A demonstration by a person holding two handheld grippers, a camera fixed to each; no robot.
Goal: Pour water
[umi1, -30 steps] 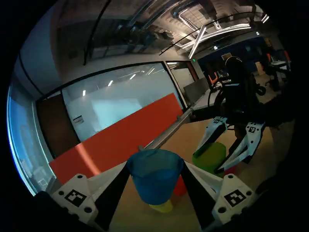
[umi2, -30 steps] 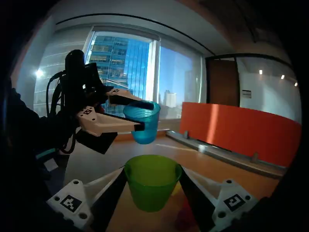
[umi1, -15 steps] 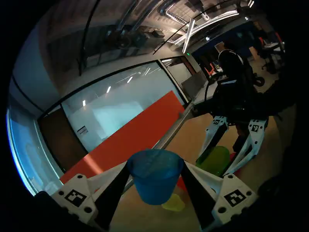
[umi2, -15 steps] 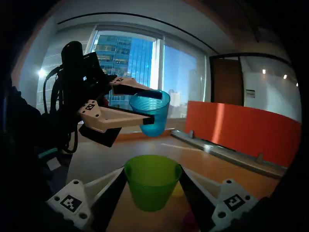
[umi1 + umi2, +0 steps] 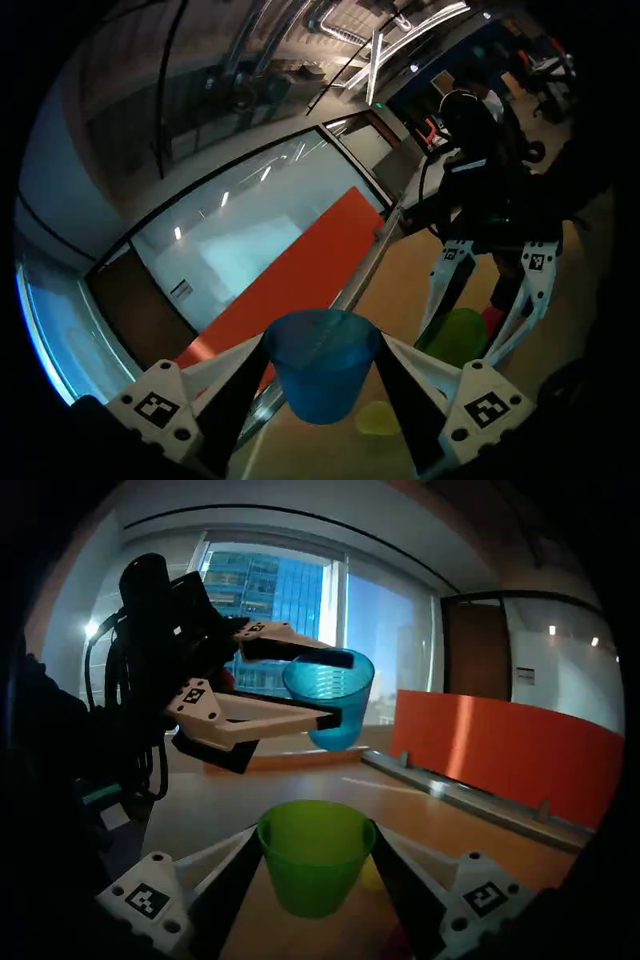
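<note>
The left gripper [image 5: 322, 352] squeezes the blue cup [image 5: 330, 696], and the right gripper [image 5: 317, 836] squeezes the green cup [image 5: 456, 336]. Move blue right above green, then tip slowly so nothing spills.

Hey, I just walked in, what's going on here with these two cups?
A person is working two handheld claws over a wooden table. The left claw is clamped on a blue cup, and the right claw is clamped on a green cup. In the right gripper view the blue cup is held in the air, higher than the green one and apart from it, close to upright, so the pour has not yet begun. A yellow cup sits on the table.
</note>
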